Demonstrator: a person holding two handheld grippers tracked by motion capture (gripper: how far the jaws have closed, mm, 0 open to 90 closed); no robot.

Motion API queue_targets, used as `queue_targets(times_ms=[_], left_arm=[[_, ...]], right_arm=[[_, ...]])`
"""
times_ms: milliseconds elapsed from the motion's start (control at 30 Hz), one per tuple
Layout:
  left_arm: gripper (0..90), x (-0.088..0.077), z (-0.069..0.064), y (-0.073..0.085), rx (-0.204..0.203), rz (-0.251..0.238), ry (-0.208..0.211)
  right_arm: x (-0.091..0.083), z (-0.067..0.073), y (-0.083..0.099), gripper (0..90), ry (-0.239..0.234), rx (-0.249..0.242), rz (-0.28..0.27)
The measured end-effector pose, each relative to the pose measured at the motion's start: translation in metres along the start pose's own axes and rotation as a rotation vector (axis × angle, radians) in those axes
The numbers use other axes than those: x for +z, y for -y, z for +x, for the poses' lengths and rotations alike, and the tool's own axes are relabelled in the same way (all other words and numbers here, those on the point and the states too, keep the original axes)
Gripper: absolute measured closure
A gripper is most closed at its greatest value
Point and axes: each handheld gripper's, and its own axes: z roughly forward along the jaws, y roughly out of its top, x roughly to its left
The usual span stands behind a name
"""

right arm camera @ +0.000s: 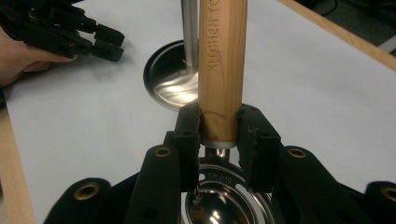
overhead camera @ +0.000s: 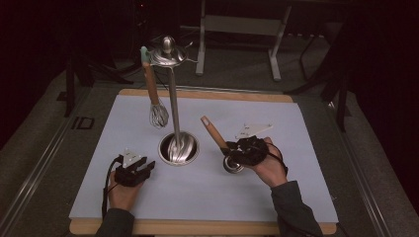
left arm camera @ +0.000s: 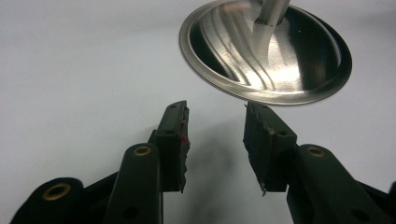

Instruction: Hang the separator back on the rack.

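Item in hand: a utensil with a round light-wood handle and a shiny steel slotted head; your right gripper is clamped on the lower end of that handle, just above its metal ferrule, with one black pad pressing each side. The handle runs up and away between the jaws, lettering along its length; the steel head lies below and behind the pads, close to the gripper body. In the high view the handle slants up to the left from your right gripper, with the head over the pale blue-white mat, right of the round steel base of the tall steel utensil stand. A wooden-handled wire whisk hangs from the stand's top. Your left gripper sits low over the mat with jaws apart, nothing between them, the stand base just ahead.
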Motion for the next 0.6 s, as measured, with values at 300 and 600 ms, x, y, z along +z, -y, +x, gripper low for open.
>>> queue_targets(times_ms=[300, 600], left_arm=[[60.2, 0.000, 0.000, 0.000, 0.000, 0.001, 0.000], [60.2, 0.000, 0.000, 0.000, 0.000, 0.001, 0.001]], right_arm=[[-0.004, 0.007, -0.009, 71.0, -0.004, -0.035, -0.047], [-0.006, 0.013, -0.024, 71.0, -0.014, -0.048, -0.102]])
